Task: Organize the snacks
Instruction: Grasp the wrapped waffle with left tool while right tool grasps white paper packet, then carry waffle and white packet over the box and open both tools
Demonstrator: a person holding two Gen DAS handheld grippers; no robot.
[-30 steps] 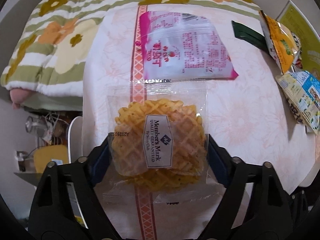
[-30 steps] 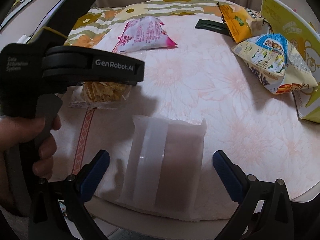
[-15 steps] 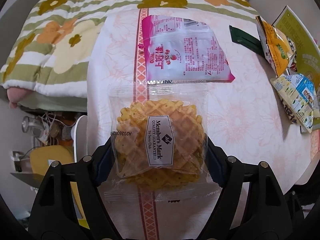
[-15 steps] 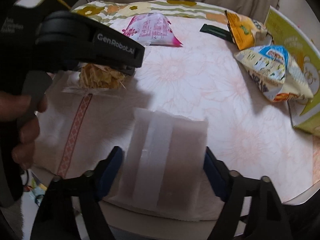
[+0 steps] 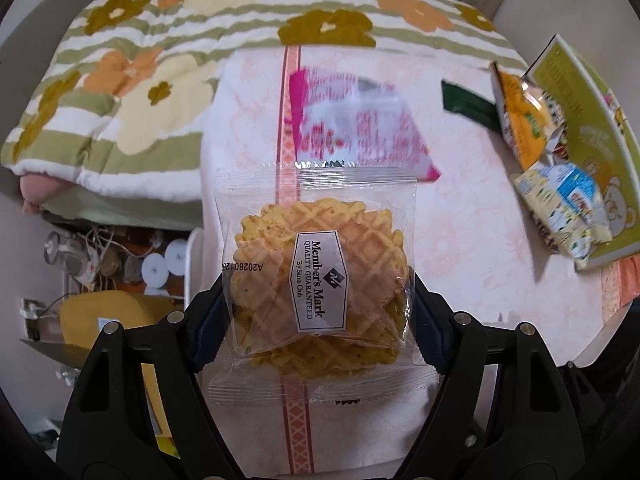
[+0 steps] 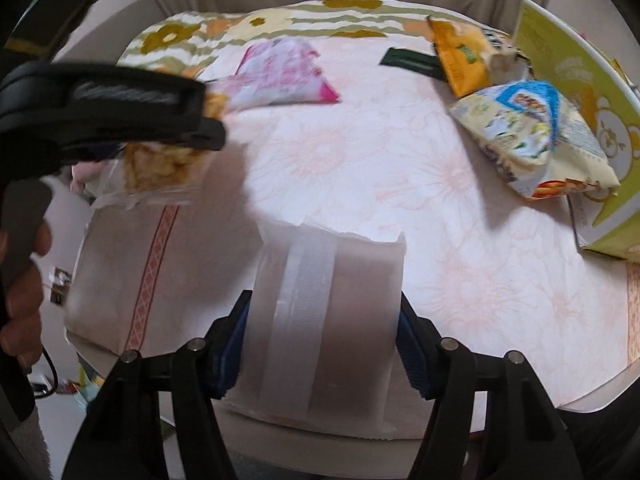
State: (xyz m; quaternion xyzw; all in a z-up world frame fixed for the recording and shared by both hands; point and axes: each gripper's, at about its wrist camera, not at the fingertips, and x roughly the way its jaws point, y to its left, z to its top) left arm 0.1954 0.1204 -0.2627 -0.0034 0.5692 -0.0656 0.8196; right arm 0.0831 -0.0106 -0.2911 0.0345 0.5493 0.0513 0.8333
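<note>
The left gripper (image 5: 318,312) is clamped on a clear waffle-cookie packet (image 5: 316,280), its blue pads pressing the packet's two sides, and the packet hangs just above the tablecloth (image 5: 460,216). The packet's label reads "Member's Mark, Quality Guaranteed, By Sam's Club", with a printed code running along its left edge. In the right wrist view the left hand (image 6: 22,280) shows at the far left, wrapped round that gripper's black handle, whose lettering is too blurred to read.

Beyond the waffle packet a pink-and-white snack bag (image 5: 352,128) lies flat on the cloth, its red print smeared by blur. Further right a dark green flat packet (image 5: 468,106) lies near the table's far edge.

The right gripper (image 6: 322,344) has just been closing, and its blue pads now press both sides of a frosted white pouch (image 6: 324,320) at the table's near edge. The pouch has a pale seam strip running down its back, and no writing shows on it.

At the far right an orange snack bag (image 6: 464,54) and a cream-and-blue snack bag (image 6: 532,136) lie against an open yellow-green box (image 6: 568,64), partly inside it. Their print cannot be read.
</note>
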